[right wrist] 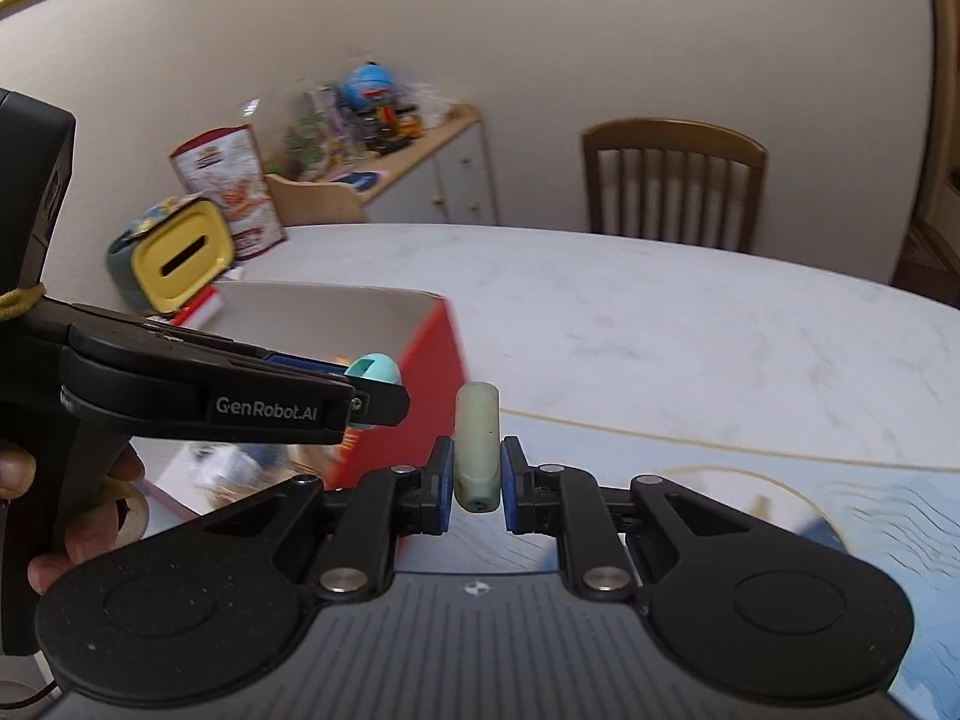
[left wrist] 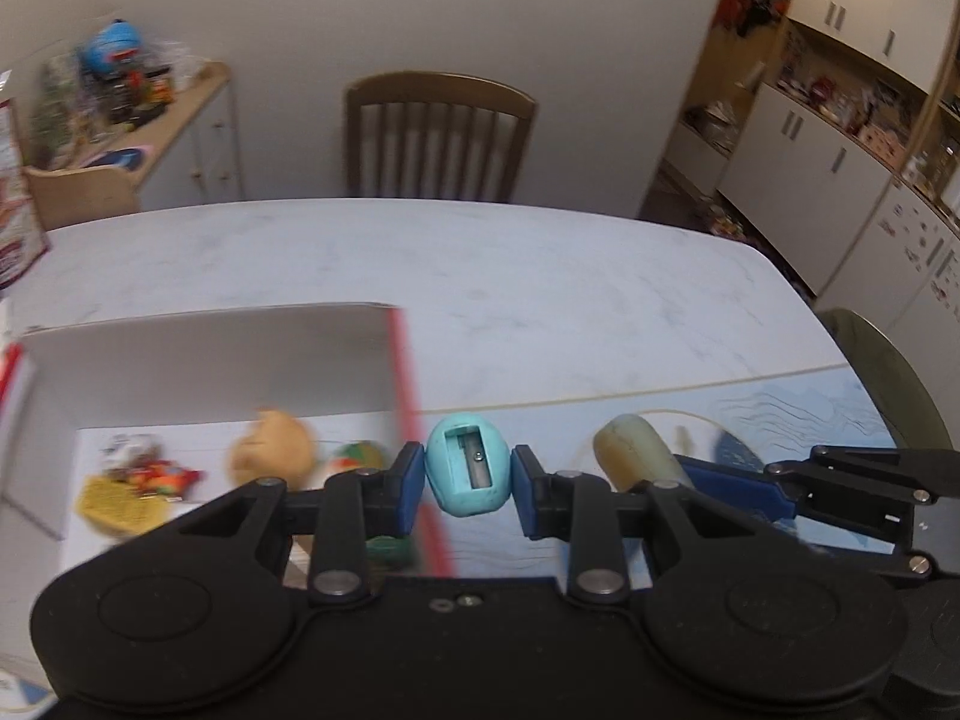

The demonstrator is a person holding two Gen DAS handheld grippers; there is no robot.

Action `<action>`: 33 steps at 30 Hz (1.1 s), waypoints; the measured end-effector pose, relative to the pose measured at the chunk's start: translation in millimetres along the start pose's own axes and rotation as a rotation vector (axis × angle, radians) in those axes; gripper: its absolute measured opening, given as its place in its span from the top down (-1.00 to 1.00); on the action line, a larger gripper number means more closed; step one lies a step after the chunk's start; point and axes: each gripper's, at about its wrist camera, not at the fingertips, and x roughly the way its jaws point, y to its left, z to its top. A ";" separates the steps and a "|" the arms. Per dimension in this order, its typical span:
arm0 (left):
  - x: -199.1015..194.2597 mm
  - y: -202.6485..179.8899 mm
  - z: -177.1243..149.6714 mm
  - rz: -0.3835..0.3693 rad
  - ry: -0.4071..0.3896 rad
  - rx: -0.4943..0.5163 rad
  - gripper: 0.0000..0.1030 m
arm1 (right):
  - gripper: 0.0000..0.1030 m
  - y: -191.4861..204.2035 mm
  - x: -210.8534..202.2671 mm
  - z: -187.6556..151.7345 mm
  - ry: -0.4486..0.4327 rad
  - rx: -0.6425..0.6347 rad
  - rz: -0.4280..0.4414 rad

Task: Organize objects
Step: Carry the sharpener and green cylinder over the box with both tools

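My left gripper is shut on a teal egg-shaped pencil sharpener, held just right of the red edge of an open box. The sharpener also shows in the right wrist view at the left gripper's tip. My right gripper is shut on a pale green cylinder, upright between its blue pads. In the left wrist view that cylinder sits at the right. Inside the box lie a tan lump, a colourful wrapper and other small items.
The white marble table stretches ahead, with a blue patterned mat near me. A wooden chair stands at the far side. A yellow-lidded container and a printed bag stand left of the box. A hand holds the left gripper.
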 end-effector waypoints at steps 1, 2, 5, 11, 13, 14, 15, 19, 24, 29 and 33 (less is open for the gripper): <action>-3.7 8.4 -0.5 0.010 -0.003 -0.007 0.44 | 0.70 7.7 3.1 1.8 0.000 -0.008 0.007; -6.4 16.9 -0.7 0.019 -0.006 -0.015 0.44 | 0.70 15.1 6.2 3.9 0.001 -0.016 0.014; -13.2 42.8 -1.1 0.048 -0.009 -0.040 0.44 | 0.70 35.0 18.0 6.8 0.009 -0.037 0.032; -16.2 86.2 -8.7 0.092 0.007 -0.078 0.44 | 0.70 66.9 47.8 8.7 0.055 -0.067 0.062; -11.8 97.6 -12.5 0.103 0.023 -0.084 0.44 | 0.70 74.4 58.2 7.7 0.075 -0.077 0.064; -9.3 102.6 -14.3 0.108 0.032 -0.084 0.44 | 0.70 77.1 64.1 7.0 0.085 -0.081 0.059; -7.8 107.7 -16.6 0.117 0.041 -0.085 0.44 | 0.70 79.3 69.4 6.4 0.095 -0.082 0.053; 6.1 124.0 -26.1 0.135 0.104 -0.097 0.44 | 0.70 84.7 85.2 0.1 0.132 -0.097 0.037; 19.0 132.5 -39.6 0.142 0.166 -0.072 0.44 | 0.69 86.3 94.2 -7.8 0.163 -0.111 0.026; 27.1 133.1 -43.7 0.137 0.207 -0.056 0.44 | 0.69 84.3 94.4 -7.2 0.172 -0.099 0.033; 28.2 131.8 -45.0 0.139 0.212 -0.053 0.34 | 0.69 82.1 90.8 -5.5 0.171 -0.086 0.042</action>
